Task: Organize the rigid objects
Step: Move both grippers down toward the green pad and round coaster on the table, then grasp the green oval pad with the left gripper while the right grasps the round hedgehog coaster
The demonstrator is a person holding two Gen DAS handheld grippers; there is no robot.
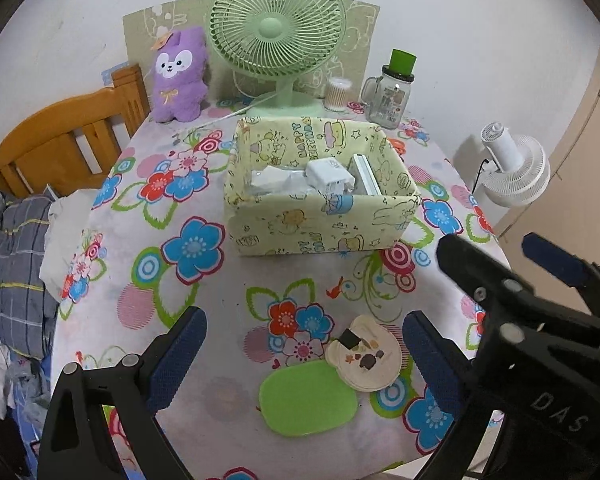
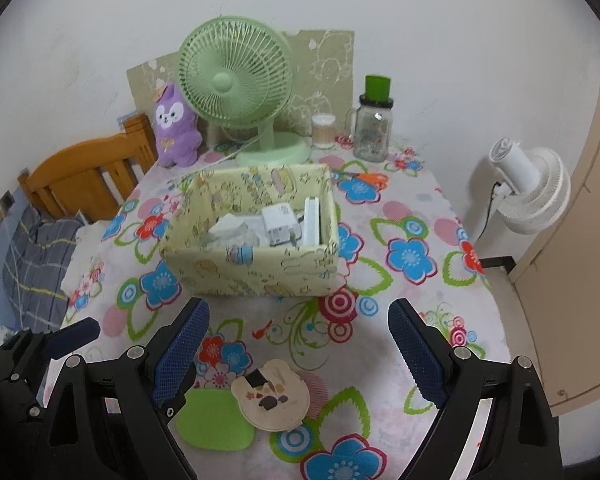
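Note:
A yellow cartoon-print box [image 1: 320,220] [image 2: 256,272] stands mid-table and holds a white charger [image 1: 330,178] [image 2: 278,224], a flat white case [image 1: 364,176] and clear wrappers. Nearer me lie a cream bear-shaped coaster stack [image 1: 364,354] [image 2: 272,394] and a green oval pad [image 1: 308,398] [image 2: 214,420]. My left gripper [image 1: 306,360] is open above them with nothing between its pads. My right gripper [image 2: 300,350] is open too, just beyond the coasters, and it shows at the right of the left wrist view [image 1: 504,256].
Along the back wall stand a green desk fan [image 1: 278,32], a purple plush [image 1: 178,76], a cotton-swab tub [image 1: 337,94] and a glass jar with a green lid [image 1: 390,94]. Orange scissors [image 2: 370,178] lie behind the box. A white clip fan [image 2: 532,188] is off the right edge, a wooden bedhead [image 1: 60,136] to the left.

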